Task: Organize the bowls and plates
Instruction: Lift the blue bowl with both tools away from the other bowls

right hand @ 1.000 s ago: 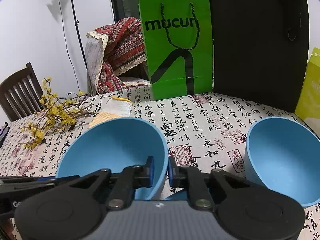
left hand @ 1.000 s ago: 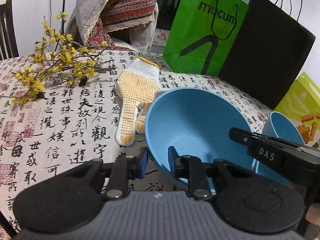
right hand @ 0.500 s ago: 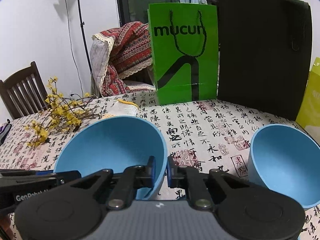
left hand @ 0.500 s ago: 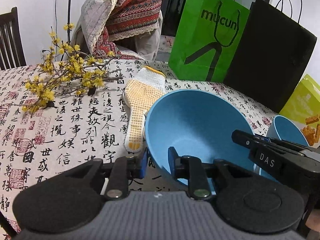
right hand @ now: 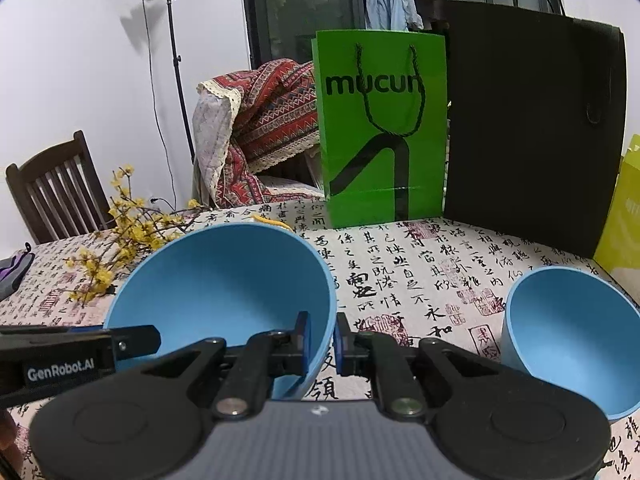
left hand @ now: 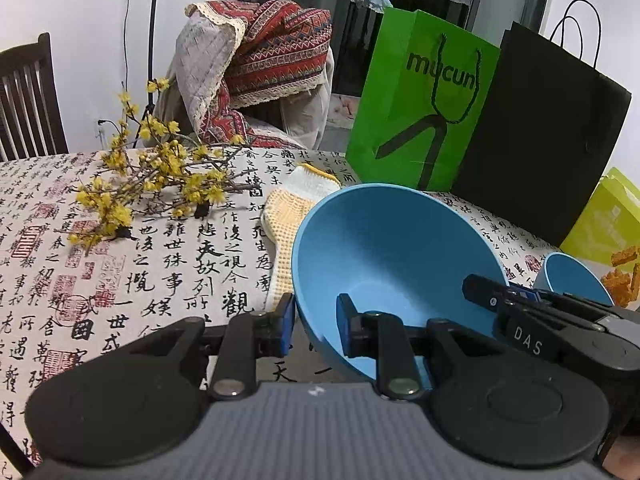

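Observation:
A large blue bowl (left hand: 392,256) hangs tilted over the tablecloth, held between both grippers. My left gripper (left hand: 316,325) is shut on its left rim, one pad outside the wall and one inside. In the right wrist view the same bowl (right hand: 224,280) fills the left half, and my right gripper (right hand: 322,340) is shut on its right rim. Each gripper shows in the other's view: the right gripper (left hand: 536,320), the left gripper (right hand: 80,354). A smaller blue bowl (right hand: 568,336) stands on the table to the right, also seen as the small bowl (left hand: 570,280).
A green paper bag (right hand: 382,128) and a black bag (right hand: 532,128) stand at the table's far edge. A yellow flower twig (left hand: 160,176) and a white-and-yellow glove (left hand: 292,200) lie to the left. A yellow-green snack box (left hand: 608,224) sits far right. Behind is a chair draped with patterned cloth (left hand: 260,64).
Both grippers and the big bowl have risen a little and the views tipped upward. The bowl now covers more of the glove. Both grips on the rim are unchanged.

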### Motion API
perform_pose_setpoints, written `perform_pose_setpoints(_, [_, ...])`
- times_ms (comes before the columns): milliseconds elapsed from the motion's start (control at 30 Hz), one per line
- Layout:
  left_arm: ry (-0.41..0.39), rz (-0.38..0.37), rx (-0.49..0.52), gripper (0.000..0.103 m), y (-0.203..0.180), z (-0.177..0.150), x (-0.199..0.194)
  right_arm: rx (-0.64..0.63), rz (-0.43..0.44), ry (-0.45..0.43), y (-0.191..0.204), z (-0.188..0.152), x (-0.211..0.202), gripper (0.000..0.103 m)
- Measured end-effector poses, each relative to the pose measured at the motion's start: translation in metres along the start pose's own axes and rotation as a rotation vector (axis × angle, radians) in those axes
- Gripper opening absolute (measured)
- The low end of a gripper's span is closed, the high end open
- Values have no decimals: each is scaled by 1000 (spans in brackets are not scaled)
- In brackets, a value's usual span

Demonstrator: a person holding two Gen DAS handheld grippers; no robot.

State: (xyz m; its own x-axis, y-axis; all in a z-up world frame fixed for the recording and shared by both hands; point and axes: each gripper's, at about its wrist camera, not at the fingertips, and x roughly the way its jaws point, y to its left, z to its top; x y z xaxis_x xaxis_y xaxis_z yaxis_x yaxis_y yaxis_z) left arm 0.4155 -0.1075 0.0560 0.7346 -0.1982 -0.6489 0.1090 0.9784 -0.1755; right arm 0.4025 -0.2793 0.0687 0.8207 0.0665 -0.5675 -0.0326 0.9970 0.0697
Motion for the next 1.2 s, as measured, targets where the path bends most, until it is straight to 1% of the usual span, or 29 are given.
perform_pose_setpoints(700, [-57, 15, -4, 22, -1, 3, -20, -24, 12, -40, 8, -1, -17, 12])
perform_pose_setpoints(1200, [-63, 19, -5, 22, -3, 3, -24, -15, 21, -39, 6, -1, -17, 12])
